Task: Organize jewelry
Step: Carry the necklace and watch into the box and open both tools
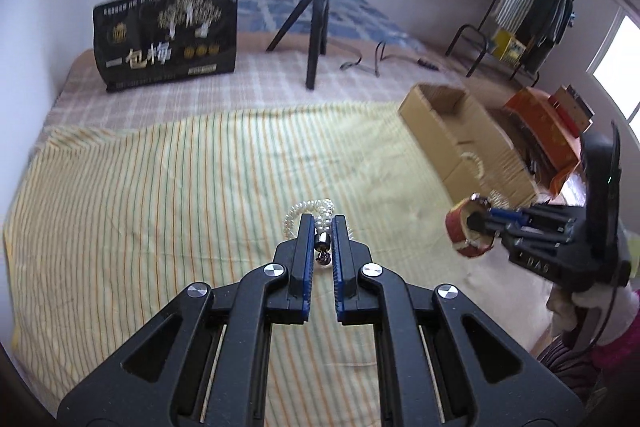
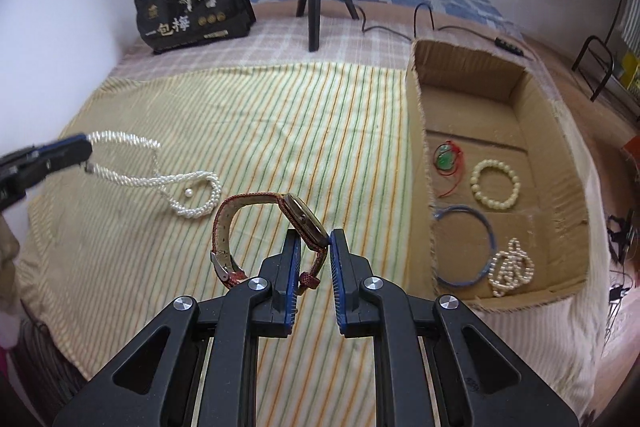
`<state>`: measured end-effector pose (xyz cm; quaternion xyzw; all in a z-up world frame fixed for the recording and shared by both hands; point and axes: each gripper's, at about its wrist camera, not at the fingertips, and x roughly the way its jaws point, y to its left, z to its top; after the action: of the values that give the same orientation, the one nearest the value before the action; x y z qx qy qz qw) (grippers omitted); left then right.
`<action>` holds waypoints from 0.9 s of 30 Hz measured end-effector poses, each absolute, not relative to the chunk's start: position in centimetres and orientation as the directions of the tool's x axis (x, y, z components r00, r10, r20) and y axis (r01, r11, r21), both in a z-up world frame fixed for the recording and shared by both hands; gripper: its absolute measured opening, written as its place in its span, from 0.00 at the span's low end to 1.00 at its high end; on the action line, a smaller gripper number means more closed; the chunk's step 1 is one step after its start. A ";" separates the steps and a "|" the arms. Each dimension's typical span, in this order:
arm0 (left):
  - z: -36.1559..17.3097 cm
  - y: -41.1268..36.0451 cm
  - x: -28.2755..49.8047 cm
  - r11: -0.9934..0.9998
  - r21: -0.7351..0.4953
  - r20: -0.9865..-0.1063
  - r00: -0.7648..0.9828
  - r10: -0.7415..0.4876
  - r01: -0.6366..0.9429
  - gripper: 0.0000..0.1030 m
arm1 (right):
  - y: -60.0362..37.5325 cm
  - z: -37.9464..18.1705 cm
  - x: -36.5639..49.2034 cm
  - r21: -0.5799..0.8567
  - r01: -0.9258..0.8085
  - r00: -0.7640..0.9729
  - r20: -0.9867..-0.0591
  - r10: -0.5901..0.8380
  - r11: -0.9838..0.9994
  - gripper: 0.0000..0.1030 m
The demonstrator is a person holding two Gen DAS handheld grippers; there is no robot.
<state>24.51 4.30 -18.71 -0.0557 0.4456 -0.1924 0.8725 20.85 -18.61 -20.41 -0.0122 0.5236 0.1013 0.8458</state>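
My left gripper (image 1: 322, 225) is shut on a white pearl necklace (image 1: 316, 211) near its metal clasp. In the right wrist view the left gripper (image 2: 86, 151) holds one end of that necklace (image 2: 176, 187), which trails across the striped sheet. My right gripper (image 2: 314, 243) is shut on a red-strapped watch (image 2: 256, 227), held above the sheet; it shows in the left wrist view as well (image 1: 470, 227). The cardboard box (image 2: 416, 107) to the right holds a green pendant on red cord (image 2: 446, 157), a pearl bracelet (image 2: 496, 185), a blue ring bangle (image 2: 466, 247) and a bunched pearl piece (image 2: 512, 267).
A yellow striped sheet (image 1: 180, 187) covers the bed. A black printed bag (image 1: 166, 35) and a ring-light tripod (image 1: 312, 27) stand at the back. A cable (image 2: 432, 23) runs behind the box. An orange box (image 1: 548, 131) lies beyond the cardboard box.
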 end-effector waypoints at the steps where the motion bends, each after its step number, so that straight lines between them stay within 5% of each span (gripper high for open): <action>1: -18.1 4.2 24.4 0.918 -0.271 -0.749 0.536 -0.390 0.289 0.06 | -18.8 -20.1 20.5 0.085 -0.186 0.436 -0.886 0.160 0.979 0.13; 27: -7.9 -6.3 23.8 0.842 -0.251 -0.629 0.581 -0.516 0.477 0.06 | -30.5 -13.7 15.2 0.083 -0.085 0.550 -0.827 0.116 0.993 0.13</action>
<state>23.80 -6.34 -7.94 -0.0272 0.3624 -0.2795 0.8887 15.17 -30.54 -13.65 0.0165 0.4708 0.0570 0.8802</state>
